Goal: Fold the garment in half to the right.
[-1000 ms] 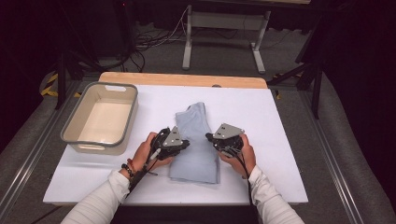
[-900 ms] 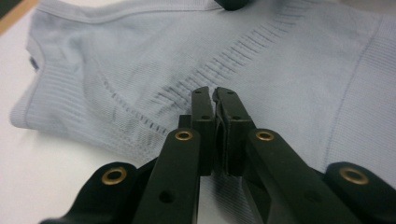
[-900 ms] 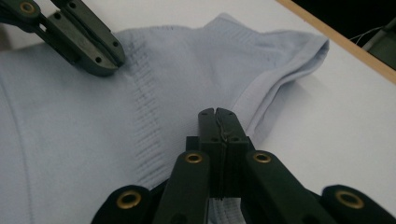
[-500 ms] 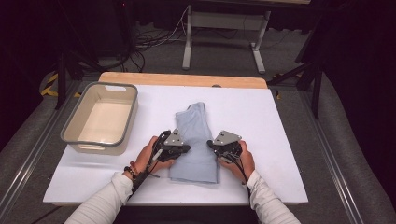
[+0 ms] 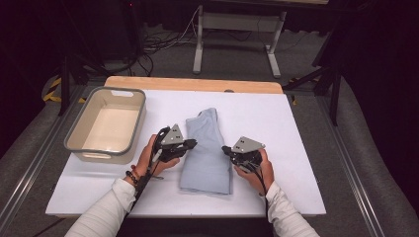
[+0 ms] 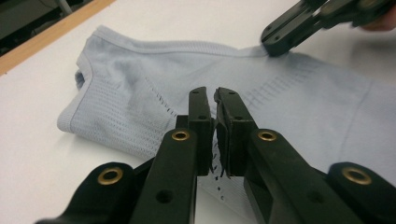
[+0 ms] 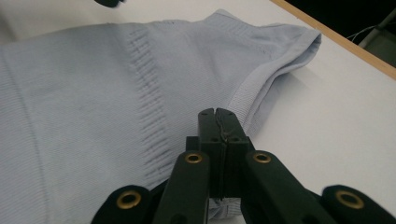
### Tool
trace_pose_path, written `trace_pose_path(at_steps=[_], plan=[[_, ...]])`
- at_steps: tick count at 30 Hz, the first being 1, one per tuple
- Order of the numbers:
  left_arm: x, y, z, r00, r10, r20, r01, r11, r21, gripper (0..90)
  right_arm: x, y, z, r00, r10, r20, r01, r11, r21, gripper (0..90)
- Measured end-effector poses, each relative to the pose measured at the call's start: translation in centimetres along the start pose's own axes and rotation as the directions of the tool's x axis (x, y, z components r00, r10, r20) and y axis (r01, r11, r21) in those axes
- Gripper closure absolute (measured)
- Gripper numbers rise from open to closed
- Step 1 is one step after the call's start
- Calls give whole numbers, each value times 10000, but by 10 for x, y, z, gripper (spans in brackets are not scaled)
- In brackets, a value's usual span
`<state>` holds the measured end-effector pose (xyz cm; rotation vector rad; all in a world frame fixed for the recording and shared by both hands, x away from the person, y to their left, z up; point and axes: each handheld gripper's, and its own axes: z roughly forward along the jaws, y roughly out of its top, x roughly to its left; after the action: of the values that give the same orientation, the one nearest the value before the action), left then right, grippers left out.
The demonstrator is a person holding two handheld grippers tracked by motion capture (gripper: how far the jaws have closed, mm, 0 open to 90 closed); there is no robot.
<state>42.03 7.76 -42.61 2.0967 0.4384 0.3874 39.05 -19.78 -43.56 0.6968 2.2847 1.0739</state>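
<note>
A folded light blue garment (image 5: 205,153) lies flat in the middle of the white table (image 5: 296,128), its narrow end pointing away from me. My left gripper (image 5: 190,144) hovers over the garment's left edge. In the left gripper view (image 6: 215,95) its jaws have just parted to a thin slit, with nothing pinched between them. My right gripper (image 5: 226,149) is shut, its tips (image 7: 217,112) resting at the garment's right hem (image 7: 261,88). Seen from the left gripper view, the right gripper (image 6: 273,44) touches the far edge of the cloth.
A grey-rimmed beige basin (image 5: 101,154) stands empty at the table's left side, close to my left hand. A wooden strip (image 5: 192,84) runs along the far edge. Beyond it the floor holds metal stand legs and cables. White table surface shows right of the garment.
My left gripper has lifted slightly and edged away from me over the garment's left side. The right gripper and the garment have stayed about where they were.
</note>
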Motion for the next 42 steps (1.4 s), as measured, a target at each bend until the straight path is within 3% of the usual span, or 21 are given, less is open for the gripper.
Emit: trace_pose_path(at_steps=[4, 8, 14, 15, 19, 22, 25, 29, 38, 42], plan=[[-4, -4, 15, 9993, 376, -71, -371, 9973, 639, 836, 6, -3, -6, 9997, -203, 110, 202, 9997, 118, 900], [-4, -6, 20, 9987, 479, -161, -462, 9943, 957, 839, 8, -8, -9, 9993, -321, 166, 315, 9989, 358, 900], [-6, -12, 31, 9974, 683, -240, -641, 9874, 1445, 845, 8, -22, -3, 10000, -22, 18, 21, 9970, 778, 900], [-6, -13, 31, 9984, 508, -254, -465, 9882, 1461, 846, 8, -23, -1, 10000, 9, -12, -8, 9965, 835, 900], [-1, -20, 31, 10000, 75, 47, -79, 9944, 1059, 851, 8, -24, 2, 9999, -144, 6, 143, 9958, 907, 900], [-4, -18, 31, 9996, 249, -119, -234, 9935, 1114, 851, 11, -23, 3, 9992, -363, 145, 347, 9948, 959, 900], [-4, -18, 30, 9997, 161, -178, -144, 9955, 942, 854, 9, -23, 2, 9995, -320, 81, 312, 9954, 902, 900], [0, -19, 26, 9995, -304, -96, 307, 9990, 316, 872, 5, -21, -4, 9997, 135, -195, -125, 9987, 491, 900], [-1, -13, 11, 9986, -43, -532, 35, 9999, -148, 841, 4, -15, -15, 10000, -3, -85, 2, 9999, -122, 897], [0, -11, 1, 9965, 277, -791, -286, 9995, -111, 819, 3, -12, -21, 10000, 22, -37, -23, 9990, -445, 865]])
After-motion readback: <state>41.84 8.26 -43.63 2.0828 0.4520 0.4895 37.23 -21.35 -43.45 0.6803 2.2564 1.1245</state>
